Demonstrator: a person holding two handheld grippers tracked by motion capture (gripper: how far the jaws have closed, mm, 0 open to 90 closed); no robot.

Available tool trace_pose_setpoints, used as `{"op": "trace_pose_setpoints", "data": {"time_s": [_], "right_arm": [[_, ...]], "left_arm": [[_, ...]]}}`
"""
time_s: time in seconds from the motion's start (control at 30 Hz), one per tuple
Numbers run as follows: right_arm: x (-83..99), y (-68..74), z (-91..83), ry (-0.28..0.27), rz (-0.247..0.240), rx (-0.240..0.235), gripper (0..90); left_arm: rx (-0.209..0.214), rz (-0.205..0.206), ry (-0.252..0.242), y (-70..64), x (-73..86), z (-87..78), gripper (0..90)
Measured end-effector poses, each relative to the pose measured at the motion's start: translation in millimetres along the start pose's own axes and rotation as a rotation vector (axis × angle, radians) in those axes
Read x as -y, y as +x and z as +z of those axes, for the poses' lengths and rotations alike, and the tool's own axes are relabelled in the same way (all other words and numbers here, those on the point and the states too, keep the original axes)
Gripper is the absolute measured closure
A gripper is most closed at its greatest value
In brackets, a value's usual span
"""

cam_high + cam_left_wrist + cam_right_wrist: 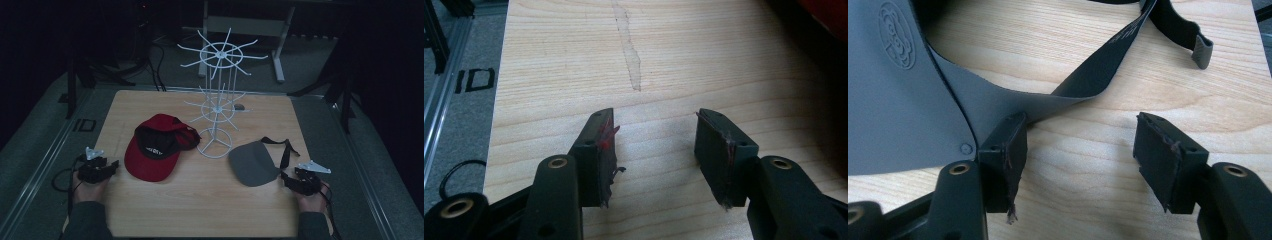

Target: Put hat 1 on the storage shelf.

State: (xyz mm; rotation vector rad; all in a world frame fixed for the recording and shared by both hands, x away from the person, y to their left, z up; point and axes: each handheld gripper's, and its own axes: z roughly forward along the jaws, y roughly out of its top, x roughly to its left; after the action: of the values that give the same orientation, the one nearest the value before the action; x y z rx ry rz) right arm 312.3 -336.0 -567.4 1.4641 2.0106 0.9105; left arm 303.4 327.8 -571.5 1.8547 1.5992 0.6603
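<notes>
A red cap (155,147) with a black inside lies upside down left of centre on the wooden table (200,200). A grey visor (254,162) with a black strap (286,150) lies to the right. Between them stands a white wire rack (217,95). My left gripper (111,166) rests at the table's left edge, open, with bare wood between its pads (606,150). My right gripper (285,176) is open just right of the visor; in the right gripper view the visor (903,100) and its strap (1108,60) lie ahead of the jaws, left pad (1010,150) near the visor's corner.
A metal-framed grey floor surrounds the table, with "ID" marked at the left (86,125). A table leg frame (280,45) and cables (150,65) lie beyond the far edge. A strip of clear tape (631,55) runs on the wood ahead of my left gripper.
</notes>
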Motion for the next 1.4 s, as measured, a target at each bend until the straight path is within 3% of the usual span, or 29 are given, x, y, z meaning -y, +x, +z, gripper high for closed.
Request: {"op": "trace_pose_setpoints", "data": {"time_s": [0.33,0.53,0.7,0.8,0.9,1.0,1.07,1.27,1.33,1.4], "right_arm": [[-0.1,0.1,0.2,0.000,-0.004,-0.001,37.6],[-0.2,0.1,0.4,0.000,-0.004,-0.001,37.5],[-0.2,0.1,0.4,0.000,-0.004,-0.001,37.6],[-0.2,0.1,0.4,0.000,-0.005,-0.001,37.5],[-0.2,0.1,0.4,0.000,-0.005,-0.001,37.5],[-0.2,0.1,0.4,0.000,-0.005,-0.001,37.4],[-0.2,0.1,0.4,0.000,-0.005,-0.001,37.3],[-0.2,0.2,0.4,0.000,-0.005,-0.002,37.1],[-0.2,0.2,0.4,0.000,-0.005,-0.002,37.1],[-0.3,0.3,0.5,0.002,-0.006,-0.005,36.3]], "left_arm": [[-0.013,0.009,0.018,-1.4,-0.3,-4.2,60.5],[0.016,0.003,-0.037,-2.6,-2.8,-12.0,75.2],[0.072,-0.004,-0.114,-7.2,-9.0,-21.6,88.8],[0.110,-0.016,-0.155,-9.8,-14.1,-26.4,86.9],[0.139,-0.002,-0.184,-14.4,-17.8,-31.6,77.3],[0.149,0.000,-0.194,-16.0,-19.3,-33.5,72.4],[0.178,0.004,-0.202,-17.3,-21.1,-35.9,69.7],[0.237,0.028,-0.149,-20.8,-23.5,-32.4,65.6],[0.238,0.035,-0.139,-21.9,-23.5,-31.5,65.6],[0.267,0.054,-0.093,-24.4,-23.6,-27.7,65.5]]}}
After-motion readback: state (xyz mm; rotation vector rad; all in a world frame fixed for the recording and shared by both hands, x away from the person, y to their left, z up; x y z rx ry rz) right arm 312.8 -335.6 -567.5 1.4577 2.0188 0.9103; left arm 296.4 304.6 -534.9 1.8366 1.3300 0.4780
